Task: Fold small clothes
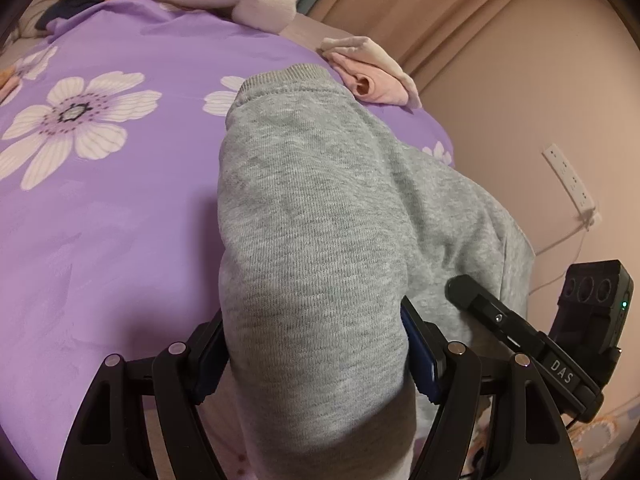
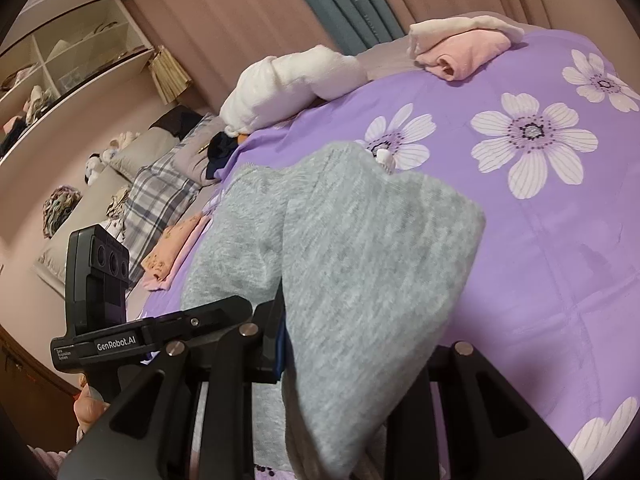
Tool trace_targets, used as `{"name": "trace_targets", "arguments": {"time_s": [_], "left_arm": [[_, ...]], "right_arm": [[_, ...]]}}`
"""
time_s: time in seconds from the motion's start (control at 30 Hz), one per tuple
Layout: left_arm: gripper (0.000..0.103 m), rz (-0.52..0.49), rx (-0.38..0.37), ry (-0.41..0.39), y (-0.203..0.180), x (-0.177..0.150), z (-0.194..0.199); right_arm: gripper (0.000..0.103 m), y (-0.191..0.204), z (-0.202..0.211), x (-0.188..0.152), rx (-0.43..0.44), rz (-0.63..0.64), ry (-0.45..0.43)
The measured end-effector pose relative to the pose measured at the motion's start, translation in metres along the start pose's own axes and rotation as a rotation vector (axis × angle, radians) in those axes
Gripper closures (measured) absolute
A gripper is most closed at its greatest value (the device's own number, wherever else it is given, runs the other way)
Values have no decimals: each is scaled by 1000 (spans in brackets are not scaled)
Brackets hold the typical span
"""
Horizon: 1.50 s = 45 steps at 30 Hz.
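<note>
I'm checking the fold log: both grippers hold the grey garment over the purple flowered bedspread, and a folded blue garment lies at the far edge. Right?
One detail is wrong: the folded garment at the far edge of the bedspread is pink, not blue, as the right wrist view shows. The rest stands: the left gripper and the right gripper both hold the grey garment.

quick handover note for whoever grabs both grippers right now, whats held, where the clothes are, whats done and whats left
Left gripper: shut on a thick bunch of the grey garment, jaws wide around it.
Right gripper: shut on the same grey garment, jaws narrow on a thinner fold.
The garment hangs lifted between both grippers over the purple floral bedspread.
Done: a folded pink garment lies at the far edge of the bed.
Left: lay the grey garment flat, fold it, probably set it beside the pink one. A peach item lies at the bed's side; whether it needs folding is unclear.
</note>
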<state>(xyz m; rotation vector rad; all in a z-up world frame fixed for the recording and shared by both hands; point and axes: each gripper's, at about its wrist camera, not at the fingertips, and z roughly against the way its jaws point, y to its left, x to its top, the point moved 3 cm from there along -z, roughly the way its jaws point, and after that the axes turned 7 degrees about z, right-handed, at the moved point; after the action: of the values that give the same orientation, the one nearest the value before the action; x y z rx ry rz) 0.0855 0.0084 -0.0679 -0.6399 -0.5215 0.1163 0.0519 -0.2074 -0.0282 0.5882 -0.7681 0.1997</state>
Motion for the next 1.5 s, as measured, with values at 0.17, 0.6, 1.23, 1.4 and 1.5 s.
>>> {"name": "trace_targets", "arguments": {"time_s": [0.17,0.6,1.23,1.4,1.5], "left_arm": [[28,14,9,-17,10,-2,10],[28,47,34,-62,35,-4,35],[28,54,66,-77,57,21,36],[28,49,80,-80,61,29,35],[28,48,85,-81,63,34,33]], "right_arm": [[77,14,-6,-2,13,20,13],[77,41,-29,1,45,68,37],[77,55,-67,19,57,95,55],[77,57,-77,24,60,97,57],[77,58,-82,27,61,98,57]]}}
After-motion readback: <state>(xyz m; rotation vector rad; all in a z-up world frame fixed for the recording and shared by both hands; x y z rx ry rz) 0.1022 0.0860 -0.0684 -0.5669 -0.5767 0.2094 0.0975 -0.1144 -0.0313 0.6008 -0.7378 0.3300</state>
